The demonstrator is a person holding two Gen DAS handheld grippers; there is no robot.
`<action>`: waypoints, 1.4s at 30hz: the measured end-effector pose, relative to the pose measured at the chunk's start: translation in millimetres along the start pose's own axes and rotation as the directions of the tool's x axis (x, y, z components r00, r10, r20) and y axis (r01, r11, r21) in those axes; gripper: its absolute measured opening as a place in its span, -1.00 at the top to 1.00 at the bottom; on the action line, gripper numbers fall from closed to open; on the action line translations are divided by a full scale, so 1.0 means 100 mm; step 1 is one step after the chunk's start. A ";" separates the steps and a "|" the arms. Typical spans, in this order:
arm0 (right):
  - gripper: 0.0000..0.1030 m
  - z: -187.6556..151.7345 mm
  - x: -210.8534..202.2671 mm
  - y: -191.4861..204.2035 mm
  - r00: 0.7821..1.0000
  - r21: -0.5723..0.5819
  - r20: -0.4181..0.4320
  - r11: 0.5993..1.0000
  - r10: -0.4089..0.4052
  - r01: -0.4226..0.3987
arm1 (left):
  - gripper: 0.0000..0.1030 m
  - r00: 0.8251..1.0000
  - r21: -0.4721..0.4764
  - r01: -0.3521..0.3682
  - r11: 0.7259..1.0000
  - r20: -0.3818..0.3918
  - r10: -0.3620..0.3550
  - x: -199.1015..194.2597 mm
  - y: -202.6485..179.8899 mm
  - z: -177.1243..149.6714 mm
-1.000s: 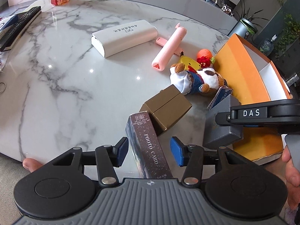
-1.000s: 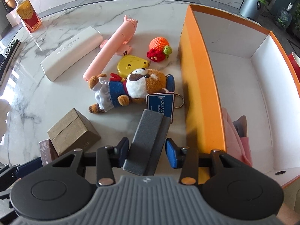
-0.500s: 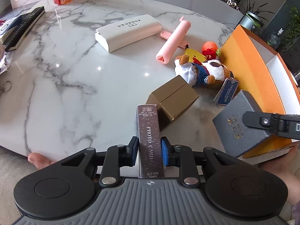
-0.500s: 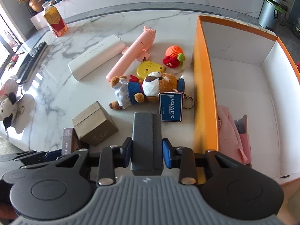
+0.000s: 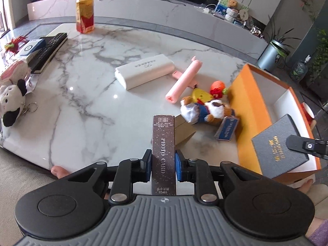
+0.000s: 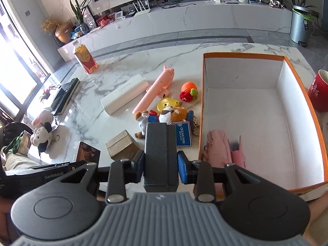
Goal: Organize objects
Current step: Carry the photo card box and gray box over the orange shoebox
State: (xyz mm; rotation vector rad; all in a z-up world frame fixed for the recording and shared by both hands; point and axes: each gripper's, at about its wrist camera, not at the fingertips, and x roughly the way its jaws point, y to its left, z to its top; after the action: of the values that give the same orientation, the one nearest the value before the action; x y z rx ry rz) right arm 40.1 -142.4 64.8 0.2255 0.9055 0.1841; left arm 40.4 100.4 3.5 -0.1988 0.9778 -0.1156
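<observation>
My left gripper (image 5: 163,165) is shut on a dark brown photo card box (image 5: 163,143) and holds it above the table's near edge. My right gripper (image 6: 161,167) is shut on a dark grey box (image 6: 160,149), lifted beside the orange box (image 6: 202,106); the grey box also shows in the left wrist view (image 5: 278,145). On the marble table lie a tan box (image 6: 122,148), a plush bear keychain (image 6: 170,114), a pink tube (image 6: 155,90), a white case (image 6: 125,94), a yellow item (image 6: 168,103) and a crochet orange toy (image 6: 188,88).
The orange box holds pink items (image 6: 219,149) at its near end. A red mug (image 6: 319,91) stands right of it. A drink bottle (image 6: 85,58), remote (image 6: 65,93) and cow plush (image 6: 42,137) sit at the left.
Both grippers closed on their boxes and lifted them up off the table; the views now look from higher and farther back.
</observation>
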 end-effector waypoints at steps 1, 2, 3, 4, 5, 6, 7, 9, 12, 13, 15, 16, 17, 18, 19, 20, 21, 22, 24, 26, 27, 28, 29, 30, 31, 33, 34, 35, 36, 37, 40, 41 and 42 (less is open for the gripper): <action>0.31 0.01 -0.04 -0.04 1.000 0.002 0.011 1.000 0.000 0.000 | 0.50 1.000 0.017 0.015 1.000 0.011 -0.015 -0.05 -0.11 0.02; 0.31 0.02 -0.11 -0.10 1.000 0.007 0.024 1.000 -0.001 0.001 | 0.49 0.999 0.036 0.031 0.999 0.022 -0.032 -0.10 -0.23 0.05; 0.31 0.03 -0.16 -0.16 0.999 0.012 0.033 1.000 -0.001 0.000 | 0.50 0.998 0.053 0.048 0.997 0.030 -0.049 -0.13 -0.35 0.07; 0.31 0.03 -0.20 -0.21 0.999 0.020 0.041 1.000 0.008 -0.009 | 0.50 0.997 0.071 0.067 0.995 0.037 -0.070 -0.16 -0.47 0.09; 0.31 0.04 -0.26 -0.27 0.999 0.026 0.049 1.000 0.007 -0.008 | 0.49 0.995 0.089 0.086 0.992 0.041 -0.090 -0.18 -0.58 0.12; 0.31 0.05 -0.30 -0.33 0.998 0.028 0.058 1.000 -0.003 0.001 | 0.49 0.992 0.111 0.109 0.988 0.046 -0.115 -0.20 -0.72 0.14; 0.31 0.06 -0.36 -0.38 0.997 0.030 0.072 1.000 -0.010 0.008 | 0.49 0.990 0.127 0.127 0.984 0.050 -0.134 -0.21 -0.83 0.16; 0.31 0.09 -0.46 -0.49 0.996 0.040 0.091 0.999 -0.007 0.003 | 0.50 0.984 0.162 0.157 0.974 0.057 -0.168 -0.23 -1.07 0.19; 0.31 0.15 -0.59 -0.66 0.994 0.051 0.107 0.999 -0.001 -0.004 | 0.50 0.976 0.207 0.195 0.959 0.060 -0.211 -0.22 -1.40 0.25; 0.31 0.16 -0.62 -0.71 0.994 0.050 0.112 0.999 -0.008 0.002 | 0.50 0.972 0.218 0.208 0.954 0.058 -0.226 -0.20 -1.49 0.26; 0.32 0.18 -0.68 -0.84 0.992 0.046 0.125 0.999 -0.033 0.027 | 0.50 0.965 0.238 0.238 0.942 0.051 -0.257 -0.15 -1.69 0.30; 0.32 0.19 -0.70 -0.90 0.990 0.050 0.131 0.998 -0.047 0.041 | 0.50 0.962 0.244 0.251 0.937 0.045 -0.270 -0.11 -1.78 0.31; 0.32 0.19 -0.70 -0.98 0.989 0.059 0.137 0.997 -0.060 0.052 | 0.50 0.959 0.250 0.263 0.932 0.037 -0.281 -0.06 -1.87 0.32; 0.31 0.18 -0.71 -1.05 0.987 0.071 0.143 0.996 -0.072 0.062 | 0.50 0.957 0.254 0.272 0.928 0.029 -0.288 -0.01 -1.96 0.32; 0.31 0.17 -0.72 -1.15 0.985 0.089 0.148 0.993 -0.086 0.074 | 0.50 0.956 0.256 0.279 0.925 0.020 -0.294 0.05 -2.04 0.33; 0.32 0.16 -0.71 -1.24 0.983 0.106 0.152 0.991 -0.100 0.085 | 0.50 0.954 0.258 0.286 0.923 0.013 -0.299 0.10 -2.12 0.33; 0.32 0.15 -0.71 -1.33 0.981 0.120 0.155 0.988 -0.115 0.097 | 0.50 0.953 0.259 0.293 0.920 0.002 -0.304 0.16 -2.20 0.32; 0.32 0.15 -0.70 -1.41 0.979 0.133 0.157 0.985 -0.131 0.111 | 0.50 0.951 0.258 0.300 0.918 -0.008 -0.309 0.22 -2.24 0.31; 0.32 0.14 -0.67 -1.55 0.973 0.147 0.164 0.979 -0.164 0.140 | 0.50 0.947 0.250 0.317 0.915 -0.027 -0.321 0.34 -2.34 0.29; 0.31 0.12 -0.63 -1.66 0.970 0.158 0.166 0.976 -0.178 0.152 | 0.50 0.942 0.233 0.333 0.913 -0.046 -0.332 0.47 -2.42 0.28; 0.32 0.12 -0.62 -1.71 0.971 0.165 0.164 0.975 -0.175 0.148 | 0.50 0.940 0.223 0.339 0.914 -0.057 -0.335 0.52 -2.45 0.28; 0.32 0.11 -0.60 -1.76 0.972 0.174 0.160 0.975 -0.169 0.141 | 0.50 0.939 0.216 0.343 0.914 -0.067 -0.336 0.58 -2.48 0.28; 0.32 0.11 -0.58 -1.80 0.974 0.181 0.158 0.974 -0.164 0.134 | 0.50 0.939 0.208 0.345 0.915 -0.075 -0.336 0.63 -2.50 0.27; 0.32 0.11 -0.55 -1.84 0.974 0.185 0.155 0.974 -0.162 0.132 | 0.50 0.938 0.203 0.345 0.916 -0.083 -0.335 0.69 -2.53 0.27; 0.32 0.11 -0.52 -1.87 0.975 0.188 0.153 0.973 -0.161 0.131 | 0.50 0.939 0.199 0.345 0.917 -0.090 -0.333 0.74 -2.55 0.26; 0.32 0.11 -0.45 -1.93 0.976 0.194 0.147 0.972 -0.161 0.131 | 0.50 0.939 0.187 0.341 0.921 -0.105 -0.327 0.84 -2.59 0.24; 0.32 0.11 -0.42 -1.94 0.976 0.196 0.142 0.971 -0.165 0.136 | 0.50 0.941 0.181 0.335 0.925 -0.109 -0.320 0.88 -2.61 0.22; 0.32 0.11 -0.39 -1.96 0.975 0.195 0.140 0.970 -0.174 0.145 | 0.50 0.943 0.178 0.328 0.928 -0.112 -0.312 0.91 -2.61 0.21; 0.32 0.11 -0.36 -1.98 0.975 0.197 0.137 0.970 -0.175 0.146 | 0.50 0.945 0.177 0.322 0.930 -0.117 -0.305 0.95 -2.61 0.20; 0.32 0.11 -0.33 -2.01 0.976 0.202 0.132 0.969 -0.171 0.143 | 0.50 0.947 0.173 0.316 0.933 -0.122 -0.298 0.98 -2.61 0.19; 0.32 0.11 -0.24 -2.05 0.982 0.210 0.119 0.970 -0.147 0.120 | 0.50 0.951 0.162 0.297 0.941 -0.138 -0.276 1.07 -2.59 0.17; 0.32 0.11 -0.21 -2.06 0.984 0.209 0.113 0.971 -0.141 0.115 | 0.50 0.952 0.162 0.291 0.943 -0.142 -0.270 1.09 -2.58 0.15; 0.32 0.10 -0.18 -2.06 0.985 0.207 0.109 0.972 -0.134 0.110 | 0.50 0.955 0.161 0.281 0.946 -0.145 -0.259 1.11 -2.58 0.15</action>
State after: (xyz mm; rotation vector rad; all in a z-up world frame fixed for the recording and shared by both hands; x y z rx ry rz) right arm 50.3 -345.6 29.3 0.3631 0.8135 -0.0356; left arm 112.2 -170.2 -22.4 -0.1605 1.0519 -0.4718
